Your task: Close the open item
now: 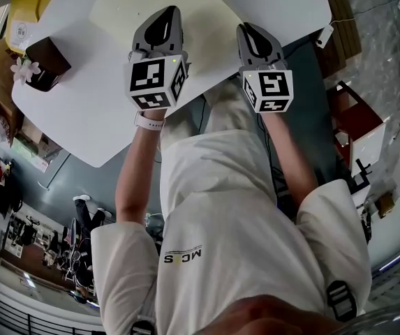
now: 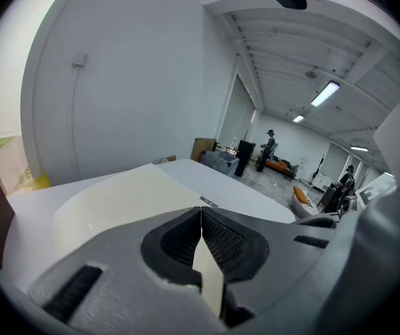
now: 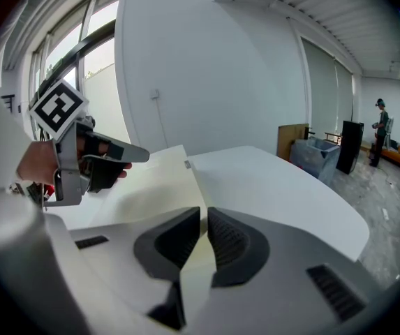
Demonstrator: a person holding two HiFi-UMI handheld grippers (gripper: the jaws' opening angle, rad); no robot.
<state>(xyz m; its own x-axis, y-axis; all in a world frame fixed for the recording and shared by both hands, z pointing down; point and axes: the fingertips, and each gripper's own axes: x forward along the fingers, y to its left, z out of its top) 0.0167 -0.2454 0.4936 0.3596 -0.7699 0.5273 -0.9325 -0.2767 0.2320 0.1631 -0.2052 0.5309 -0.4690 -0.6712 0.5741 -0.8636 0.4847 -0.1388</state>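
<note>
So, the left gripper point(image 1: 170, 12) has its jaws pressed tight together with nothing in them. The right gripper point(image 1: 246, 30) has its jaws a crack apart, also empty. Both hang over the cream mat point(image 1: 116, 12) on the white table point(image 1: 81, 117). I'd guess the open item is the dark brown box point(image 1: 46, 63), well off to the left of the left jaws by the table edge, so the left hand's nearer. Can't make out its long axis or lid. Only readable writing is the shirt print point(image 1: 182, 255), roughly "MC S".
</note>
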